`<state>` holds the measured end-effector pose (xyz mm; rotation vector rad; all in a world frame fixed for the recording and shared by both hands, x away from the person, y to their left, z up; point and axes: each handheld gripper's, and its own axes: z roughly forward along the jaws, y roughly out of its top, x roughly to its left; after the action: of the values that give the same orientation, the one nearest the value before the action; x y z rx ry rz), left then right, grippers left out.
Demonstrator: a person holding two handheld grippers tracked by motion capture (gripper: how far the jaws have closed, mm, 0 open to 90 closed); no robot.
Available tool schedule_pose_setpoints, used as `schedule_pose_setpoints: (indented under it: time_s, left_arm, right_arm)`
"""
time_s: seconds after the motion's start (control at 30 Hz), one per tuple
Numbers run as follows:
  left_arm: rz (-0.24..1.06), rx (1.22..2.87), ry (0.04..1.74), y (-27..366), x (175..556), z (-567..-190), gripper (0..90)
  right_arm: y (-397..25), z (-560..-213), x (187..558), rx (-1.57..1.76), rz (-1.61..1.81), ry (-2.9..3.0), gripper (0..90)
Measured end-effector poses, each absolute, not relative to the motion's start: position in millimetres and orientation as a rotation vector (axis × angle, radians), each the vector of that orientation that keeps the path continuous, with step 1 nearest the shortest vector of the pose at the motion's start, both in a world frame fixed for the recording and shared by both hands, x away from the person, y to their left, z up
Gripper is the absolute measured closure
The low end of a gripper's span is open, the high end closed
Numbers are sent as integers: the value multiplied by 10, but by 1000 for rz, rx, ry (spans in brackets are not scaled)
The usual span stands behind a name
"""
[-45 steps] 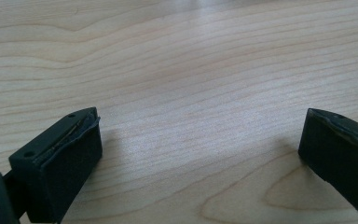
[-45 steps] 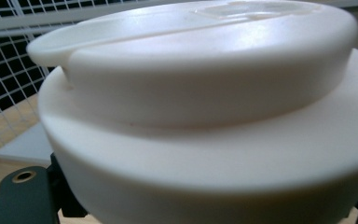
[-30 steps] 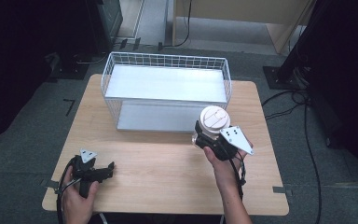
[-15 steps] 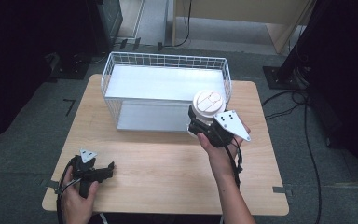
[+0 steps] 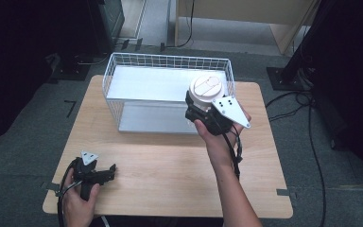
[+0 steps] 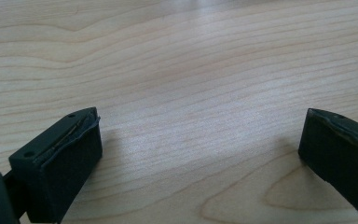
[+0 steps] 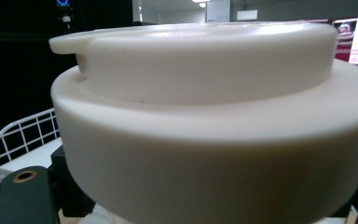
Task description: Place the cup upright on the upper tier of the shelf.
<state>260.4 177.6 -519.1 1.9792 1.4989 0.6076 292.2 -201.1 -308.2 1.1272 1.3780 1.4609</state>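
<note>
A white round container with a flip lid (image 5: pixel 207 89) is held up in the air, with my right gripper (image 5: pixel 199 109) shut on its body just below the lid. It hangs over the front right corner of the white wire basket (image 5: pixel 123 75). In the right gripper view the lid (image 7: pixel 205 102) is very close, and a piece of the basket's wire wall (image 7: pixel 23 135) shows at the left. My left gripper (image 5: pixel 108 171) rests on the wooden table (image 5: pixel 170 165) at the front left, open, its two jaws standing wide apart over bare wood (image 6: pixel 196 135).
The basket stands at the back middle of the table, with a pale sheet on its bottom (image 5: pixel 146 85). Cables (image 5: pixel 307 99) trail on the grey floor to the right. Dark equipment (image 5: pixel 108 19) stands behind the table at the left.
My right gripper has carried the white container up and away from me, from beside the basket's front to over its front right corner. My left gripper has stayed put.
</note>
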Motion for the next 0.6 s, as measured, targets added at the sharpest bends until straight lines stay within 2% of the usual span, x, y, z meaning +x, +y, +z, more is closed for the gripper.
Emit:
schedule_pose_setpoints:
  time_s: [0.33, 0.6]
  left_arm:
    - [607, 1978, 1500, 1775, 2603, -5191, 0]
    - [608, 1980, 1499, 1777, 2604, -5191, 0]
  right_arm:
    - [-1941, -2779, 3052, 1086, 1496, 1324, 152]
    - [-1879, -2683, 3283, 1075, 1473, 1321, 151]
